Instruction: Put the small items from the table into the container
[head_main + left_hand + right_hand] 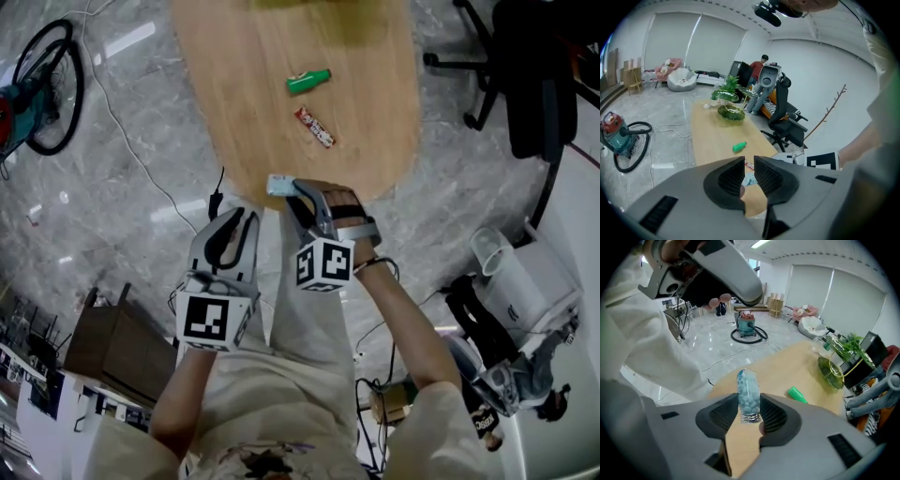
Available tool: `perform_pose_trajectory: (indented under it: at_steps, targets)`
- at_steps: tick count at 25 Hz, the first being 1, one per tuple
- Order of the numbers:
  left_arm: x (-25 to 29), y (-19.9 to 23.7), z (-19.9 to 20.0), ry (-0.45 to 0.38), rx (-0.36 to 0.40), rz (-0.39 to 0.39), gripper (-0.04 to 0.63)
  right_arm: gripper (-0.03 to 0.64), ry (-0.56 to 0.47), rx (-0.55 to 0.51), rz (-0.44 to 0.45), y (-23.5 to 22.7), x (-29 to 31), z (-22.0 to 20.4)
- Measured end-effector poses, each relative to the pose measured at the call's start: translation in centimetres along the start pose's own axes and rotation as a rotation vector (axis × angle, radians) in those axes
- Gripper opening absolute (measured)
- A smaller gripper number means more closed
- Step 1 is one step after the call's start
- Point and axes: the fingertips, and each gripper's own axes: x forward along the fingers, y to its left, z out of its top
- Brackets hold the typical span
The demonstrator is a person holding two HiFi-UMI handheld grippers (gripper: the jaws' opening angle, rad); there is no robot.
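A clear pack (748, 387) of pale blue pellets stands upright, clamped between the fingers (774, 417) of the right gripper (749, 401) above the desk's (244, 112) near edge. A green bottle (308, 82) and a red-and-white candy bar (315, 127) lie apart mid-desk. A green glass bowl (731, 113) sits at the far end.

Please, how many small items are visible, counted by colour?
Green: 1, the small bottle
Red and white: 1, the snack bar
Pale blue: 1, the packet in the right gripper
Total: 3
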Motion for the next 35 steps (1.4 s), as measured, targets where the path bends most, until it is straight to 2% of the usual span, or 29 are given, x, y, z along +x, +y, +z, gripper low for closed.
perform_pose_trajectory:
  at_steps: [13,23,35]
  targets:
    - [1.1,-0.3,2.1,0.011,0.034,-0.051,0.067,0.144,-0.037,0.123,-0.14,-4.8,-2.0,1.4]
    - [2.2,0.8,4.2,-0.031,0.01,-0.047,0.067,0.144,-0.092,0.408,-0.208,-10.2,-1.6,2.2]
    - [4.0,2.3,6.6,-0.054,0.015,-0.049,0.067,0.144,-0.16,0.582,-0.217,-14.1,-1.1,3.6]
